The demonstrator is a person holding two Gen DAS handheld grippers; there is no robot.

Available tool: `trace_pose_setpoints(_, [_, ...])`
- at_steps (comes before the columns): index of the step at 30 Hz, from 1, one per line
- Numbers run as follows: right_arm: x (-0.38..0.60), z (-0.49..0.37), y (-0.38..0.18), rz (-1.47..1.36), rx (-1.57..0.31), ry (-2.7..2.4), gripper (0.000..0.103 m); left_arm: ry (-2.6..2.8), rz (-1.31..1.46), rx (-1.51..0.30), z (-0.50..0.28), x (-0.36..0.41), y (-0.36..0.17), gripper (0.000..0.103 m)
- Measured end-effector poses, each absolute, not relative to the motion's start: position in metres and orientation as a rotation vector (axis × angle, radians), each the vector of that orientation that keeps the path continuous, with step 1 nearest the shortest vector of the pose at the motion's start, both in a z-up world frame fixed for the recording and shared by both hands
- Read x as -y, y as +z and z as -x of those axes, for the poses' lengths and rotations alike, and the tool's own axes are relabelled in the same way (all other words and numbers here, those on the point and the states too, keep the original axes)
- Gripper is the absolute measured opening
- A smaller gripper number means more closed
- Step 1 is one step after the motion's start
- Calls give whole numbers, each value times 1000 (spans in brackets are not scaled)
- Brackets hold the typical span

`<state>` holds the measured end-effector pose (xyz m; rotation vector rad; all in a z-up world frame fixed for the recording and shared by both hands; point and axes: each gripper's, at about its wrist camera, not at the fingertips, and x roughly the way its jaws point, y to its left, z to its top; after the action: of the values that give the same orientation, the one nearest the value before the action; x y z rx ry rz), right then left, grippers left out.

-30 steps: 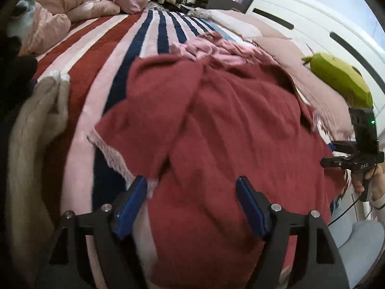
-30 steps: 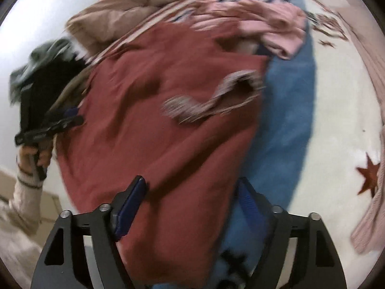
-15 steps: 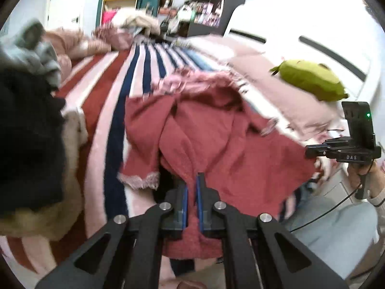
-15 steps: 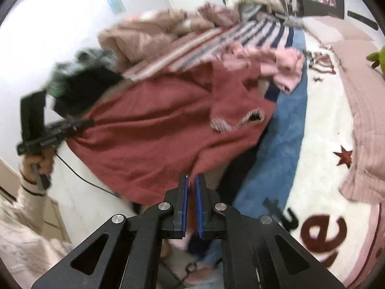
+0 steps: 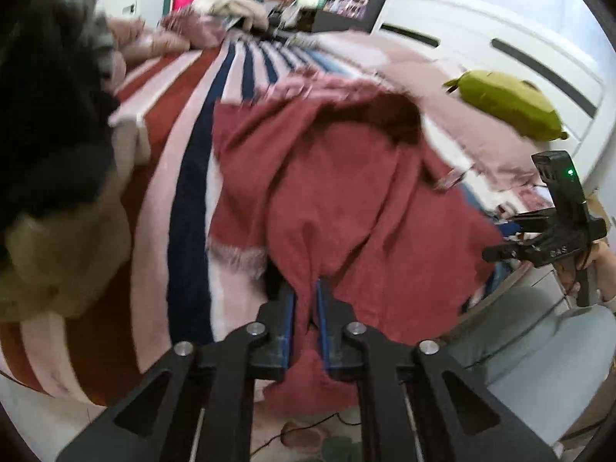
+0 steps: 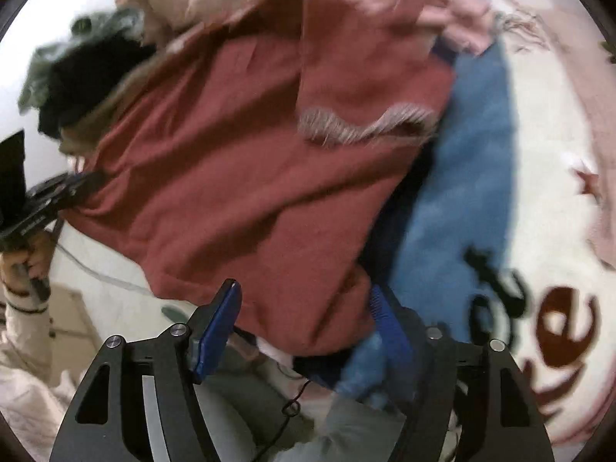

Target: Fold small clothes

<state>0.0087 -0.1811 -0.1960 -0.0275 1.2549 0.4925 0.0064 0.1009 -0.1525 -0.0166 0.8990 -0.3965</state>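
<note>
Left claw [image 5: 306, 310] pinches the red knit sweater's [image 5: 346, 192] hem at the bed's near edge; right claw [image 6: 304, 315] gapes wide around it.

Right gripper [image 6: 304, 308] with blue-padded jaws spread wide over the hem of a rust-red knitted garment with a pale fringed cuff [image 6: 250, 161], lying beside a blue blanket band [image 6: 462, 192]; left gripper [image 6: 42, 204] at far left edge

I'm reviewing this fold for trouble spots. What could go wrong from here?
The right tool is open around the red sweater hem, so only the left tool holds it; the fold may come out lopsided. The hem overhangs the bed edge and could slide off. A fringed cuff lies flipped over the body and may get folded in crooked.
</note>
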Motion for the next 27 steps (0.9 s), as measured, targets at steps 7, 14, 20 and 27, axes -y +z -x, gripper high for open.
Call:
trace_pose_setpoints(7, [159, 8, -164, 78, -1106, 539, 2, -455, 45, -960, -16, -92, -176, 3])
trace_pose_setpoints(14, [173, 40, -78, -118, -874, 595, 1, -525, 76, -704, 25, -102, -79, 3])
trace_pose_setpoints(20, [188, -12, -34, -216, -783, 498, 1, -390, 117, -608, -32, -106, -37, 6])
trace_pose_setpoints(27, [201, -156, -74, -303, -928, 374, 3, -282, 212, -784, -191, -95, -78, 7])
